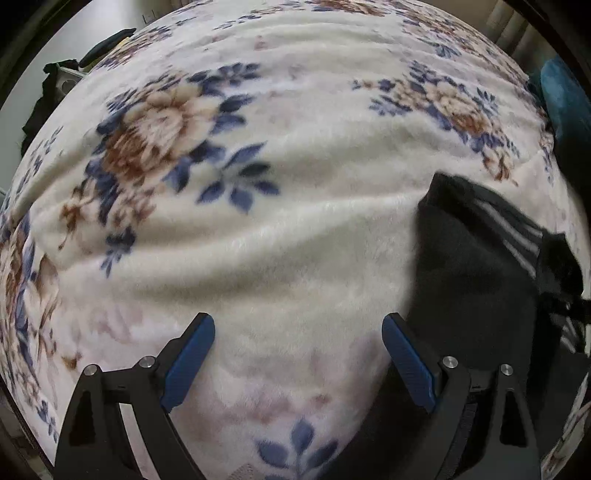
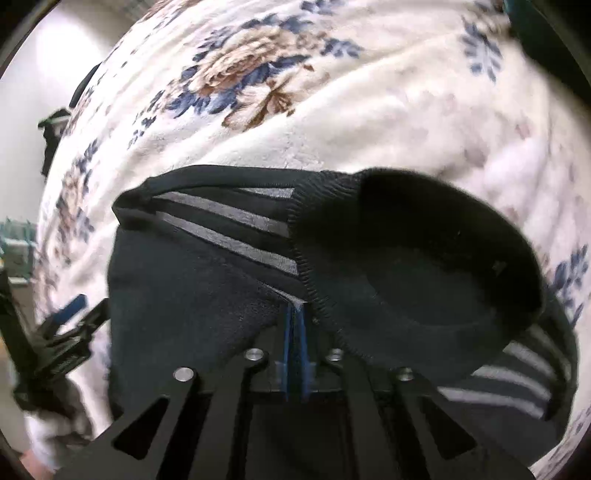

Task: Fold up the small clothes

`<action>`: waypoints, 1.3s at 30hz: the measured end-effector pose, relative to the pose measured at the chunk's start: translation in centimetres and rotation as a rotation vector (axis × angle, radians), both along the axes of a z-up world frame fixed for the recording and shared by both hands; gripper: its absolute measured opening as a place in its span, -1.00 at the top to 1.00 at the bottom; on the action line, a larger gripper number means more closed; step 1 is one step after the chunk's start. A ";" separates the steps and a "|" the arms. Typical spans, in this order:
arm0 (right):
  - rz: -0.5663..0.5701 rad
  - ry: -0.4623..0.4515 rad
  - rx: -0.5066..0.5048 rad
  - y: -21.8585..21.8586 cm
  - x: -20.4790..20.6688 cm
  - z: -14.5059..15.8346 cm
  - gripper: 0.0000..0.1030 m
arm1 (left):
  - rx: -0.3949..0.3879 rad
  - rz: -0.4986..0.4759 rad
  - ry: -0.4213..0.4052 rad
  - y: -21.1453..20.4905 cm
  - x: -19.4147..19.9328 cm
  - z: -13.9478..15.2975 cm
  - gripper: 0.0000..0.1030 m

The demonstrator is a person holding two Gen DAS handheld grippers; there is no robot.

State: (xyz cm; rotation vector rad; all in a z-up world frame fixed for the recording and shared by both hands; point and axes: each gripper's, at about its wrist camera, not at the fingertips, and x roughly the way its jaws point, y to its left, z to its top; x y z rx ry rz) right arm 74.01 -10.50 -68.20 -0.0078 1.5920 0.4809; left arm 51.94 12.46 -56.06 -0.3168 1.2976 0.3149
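Two tools differ: right tool (image 2: 294,314) pinches the black garment (image 2: 207,288); left tool (image 1: 298,345) is spread. A thin pinch could slip mid-fold.

Cream plush blanket (image 1: 295,229), printed with blue-leaved, tan and brown flowers, seen spread over soft surface, rumpled into long shallow folds. Pale wall or floor (image 1: 92,22) glimpsed beyond far left edge, evenly and softly lit. Dark objects (image 1: 44,99) seen at blanket's left border, too blurred to be identified. Teal item (image 1: 561,92) caught at right edge. Pale vertical ribs (image 1: 513,26), possibly curtain or radiator, shown at top right. No hard shadows cast; daylight-like glow noted.
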 end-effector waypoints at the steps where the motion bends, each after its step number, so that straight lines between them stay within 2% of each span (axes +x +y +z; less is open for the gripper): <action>1: -0.019 0.011 0.004 -0.7 0.1 0.4 0.43 | -0.006 -0.010 -0.005 0.0 0.7 0.1 -0.80; 2: -0.041 0.003 0.004 -1.1 0.1 0.8 0.09 | -0.013 -0.028 -0.008 -0.2 1.9 0.1 -0.80; 3: -0.075 -0.019 0.012 -2.4 0.1 1.6 -0.04 | -0.021 -0.053 -0.001 -0.5 3.2 0.0 -0.80; 6: -0.169 -0.027 0.006 -5.5 -0.5 3.4 -0.04 | -0.030 -0.100 0.020 -1.4 5.8 -0.7 -0.80; 9: -0.269 -0.031 -0.045 -10.4 -2.5 4.5 -0.05 | 0.022 -0.187 0.026 -2.9 7.4 -1.1 -0.71; 10: -0.298 -0.034 -0.082 -12.0 -3.3 4.8 -0.04 | 0.034 -0.213 0.006 -3.4 7.4 -0.9 -0.44; 11: -0.326 -0.036 -0.114 -13.0 -4.0 4.9 -0.04 | 0.043 -0.239 -0.009 -4.1 7.5 -0.7 0.13; 12: -0.368 -0.041 -0.152 -15.1 -4.8 5.4 -0.04 | 0.055 -0.265 -0.019 -4.6 7.5 -0.6 0.53; 13: -0.425 -0.047 -0.182 -17.5 -5.8 6.0 -0.04 | 0.101 -0.293 -0.019 -5.1 7.5 -0.7 0.94; 17: -0.637 -0.022 -0.194 -25.8 -9.2 7.2 -0.05 | 0.138 -0.313 -0.051 -5.0 6.3 -0.9 1.00; 21: -0.716 0.036 -0.168 -29.4 -11.2 5.8 -0.06 | 0.123 -0.265 -0.058 -2.0 5.0 -0.4 1.00; 24: -0.704 0.093 -0.169 -29.2 -11.6 3.3 -0.13 | 0.042 -0.213 -0.058 -0.7 4.7 0.5 0.96; 25: -0.706 0.108 -0.161 -28.8 -11.9 2.3 -0.13 | -0.024 -0.194 -0.058 -0.4 4.5 0.8 0.95; 27: -0.739 0.139 -0.123 -29.1 -12.0 0.7 -0.13 | -0.089 -0.174 -0.049 -0.6 4.0 1.2 0.74; 28: -0.757 0.137 -0.109 -29.1 -12.1 0.4 -0.12 | -0.128 -0.173 -0.049 -1.0 3.6 1.4 0.42; 29: -0.765 0.106 -0.086 -29.0 -12.3 0.6 0.20 | -0.154 -0.179 -0.059 -1.5 3.1 1.7 -0.03; 30: -0.759 0.058 -0.090 -28.6 -12.4 1.2 0.95 | -0.167 -0.186 -0.066 -1.7 3.1 1.8 -0.24; 31: -0.750 0.006 -0.139 -28.1 -12.6 2.2 0.94 | -0.171 -0.207 -0.073 -2.8 2.5 1.9 -0.45; 34: -0.700 -0.129 -0.213 -26.3 -13.2 5.3 0.94 | -0.125 -0.258 -0.028 -4.9 2.3 0.8 -0.46; 36: -0.670 -0.195 -0.249 -25.3 -13.7 7.2 0.95 | -0.100 -0.260 -0.033 -5.1 2.6 0.2 -0.50; 37: -0.651 -0.233 -0.261 -24.8 -13.8 8.2 0.95 | -0.069 -0.267 -0.047 -5.4 2.8 0.2 -0.44; 39: -0.624 -0.283 -0.291 -24.2 -13.7 9.5 0.95 | -0.023 -0.288 -0.086 -5.9 2.7 0.6 0.29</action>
